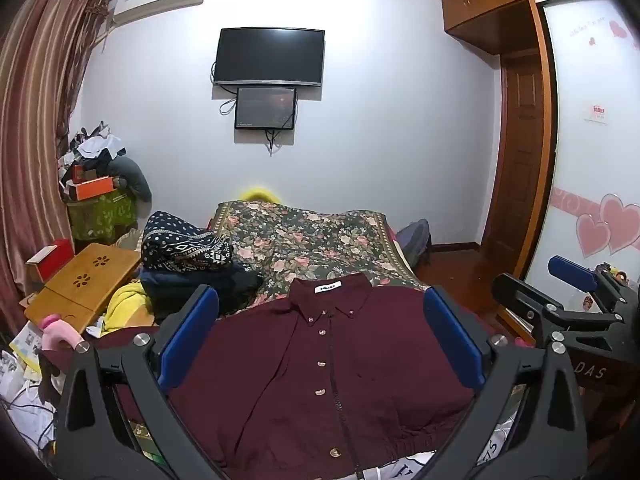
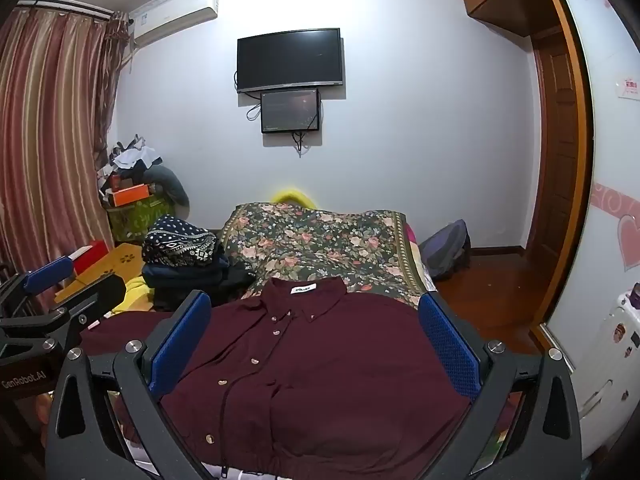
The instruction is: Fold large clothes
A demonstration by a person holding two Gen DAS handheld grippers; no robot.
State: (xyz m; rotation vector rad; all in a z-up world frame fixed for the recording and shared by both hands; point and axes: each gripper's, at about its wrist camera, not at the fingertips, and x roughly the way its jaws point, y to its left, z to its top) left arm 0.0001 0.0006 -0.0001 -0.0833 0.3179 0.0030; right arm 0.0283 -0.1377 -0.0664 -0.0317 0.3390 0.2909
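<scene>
A dark maroon button-up shirt [image 1: 320, 364] lies flat and face up on the bed, collar with a white label at the far end; it also shows in the right wrist view [image 2: 320, 368]. My left gripper [image 1: 320, 328] hovers open above the shirt, blue pads wide apart, holding nothing. My right gripper [image 2: 316, 332] is open above the shirt too, to the right of the left one. The right gripper shows at the right edge of the left wrist view [image 1: 560, 292]; the left gripper shows at the left edge of the right wrist view [image 2: 76, 280].
A floral bedspread [image 1: 312, 240] covers the far half of the bed. A pile of folded dark clothes [image 1: 188, 256] lies at its left. A wooden lap table [image 1: 84, 280] and clutter stand left. A wardrobe [image 1: 592, 140] and wood floor are at the right. A TV [image 1: 270, 56] hangs on the wall.
</scene>
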